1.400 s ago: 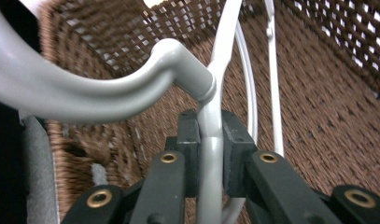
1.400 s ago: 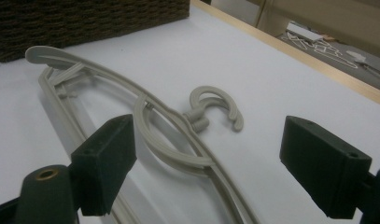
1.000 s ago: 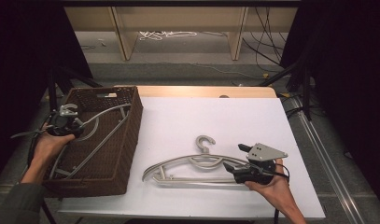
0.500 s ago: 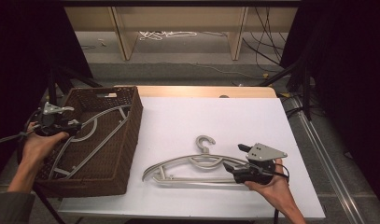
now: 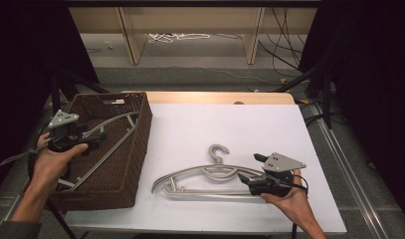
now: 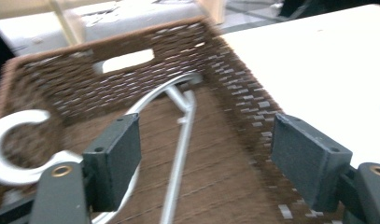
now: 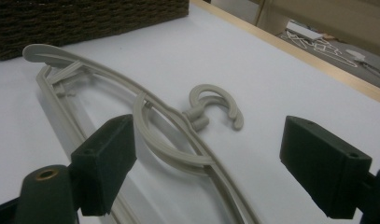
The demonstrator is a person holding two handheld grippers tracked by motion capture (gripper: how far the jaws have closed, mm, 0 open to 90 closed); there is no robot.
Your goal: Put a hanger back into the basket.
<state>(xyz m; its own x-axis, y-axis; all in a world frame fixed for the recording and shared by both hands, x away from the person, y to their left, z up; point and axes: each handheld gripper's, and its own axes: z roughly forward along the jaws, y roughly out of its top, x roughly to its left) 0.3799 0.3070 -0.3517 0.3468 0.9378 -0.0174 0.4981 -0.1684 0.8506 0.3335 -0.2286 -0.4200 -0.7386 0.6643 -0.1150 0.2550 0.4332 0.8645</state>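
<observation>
Nearest, right gripper (image 5: 250, 180) spread wide over the flat hanger (image 5: 210, 175) on the white table (image 5: 269, 124); likely to skid if pinched off-centre. Farther, left gripper (image 5: 98, 135) agape above the basket (image 5: 140, 129), its hanger (image 5: 103, 149) possibly snagging the weave.

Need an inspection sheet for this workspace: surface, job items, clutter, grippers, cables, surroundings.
Surface: white table top, wooden strip along the far edge.
Job's things: one hanger flat on the table; second hanger inside the wicker basket at the table's left end.
Clutter: nothing seen.
Grippers: left gripper open over the basket, touching nothing; right gripper open, jaws either side of the table hanger's arm, not closed on it.
Cables: a cable trails from each gripper; loose cables on the floor beyond.
Surroundings: wooden frame legs behind the table, dark drapes both sides.
</observation>
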